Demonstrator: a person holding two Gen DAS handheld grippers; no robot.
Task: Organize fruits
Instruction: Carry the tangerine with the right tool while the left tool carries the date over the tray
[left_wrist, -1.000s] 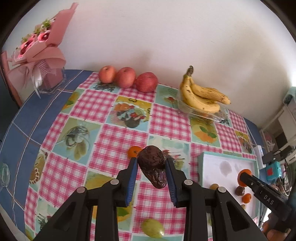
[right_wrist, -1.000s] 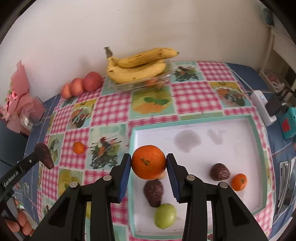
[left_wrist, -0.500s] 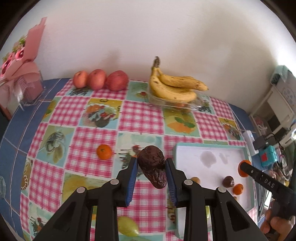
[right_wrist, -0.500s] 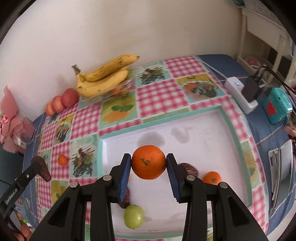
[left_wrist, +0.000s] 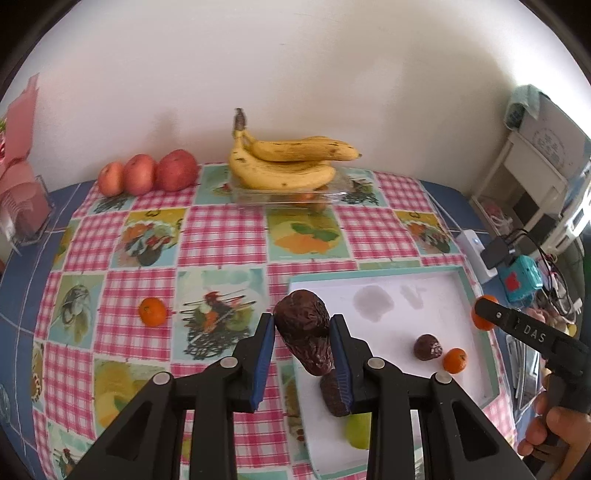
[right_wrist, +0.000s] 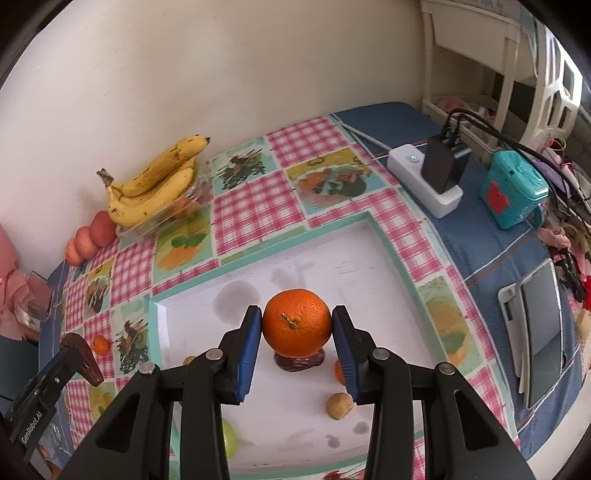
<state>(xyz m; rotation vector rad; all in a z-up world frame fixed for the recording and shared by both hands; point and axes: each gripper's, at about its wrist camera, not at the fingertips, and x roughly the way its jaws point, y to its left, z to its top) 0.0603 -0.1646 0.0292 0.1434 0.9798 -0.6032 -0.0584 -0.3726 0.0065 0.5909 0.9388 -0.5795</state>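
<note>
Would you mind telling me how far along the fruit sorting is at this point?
Done: the white tray already holds a small orange, a dark wrinkled fruit and a green fruit. In hand: the left gripper grips a dark date-like fruit; the right gripper grips an orange above the tray. Left: a small orange on the cloth.

The left gripper (left_wrist: 302, 345) fills the lower middle of its own view: two black angular plastic arms, each with silver round screw heads along the top, ending in fingers faced with ribbed blue pads (left_wrist: 263, 360). The right gripper (right_wrist: 297, 349) has the same build, black with blue pads (right_wrist: 246, 356). At the left view's right edge its side shows white "DAS" lettering; a bare hand (left_wrist: 554, 430) grips the handle.
</note>
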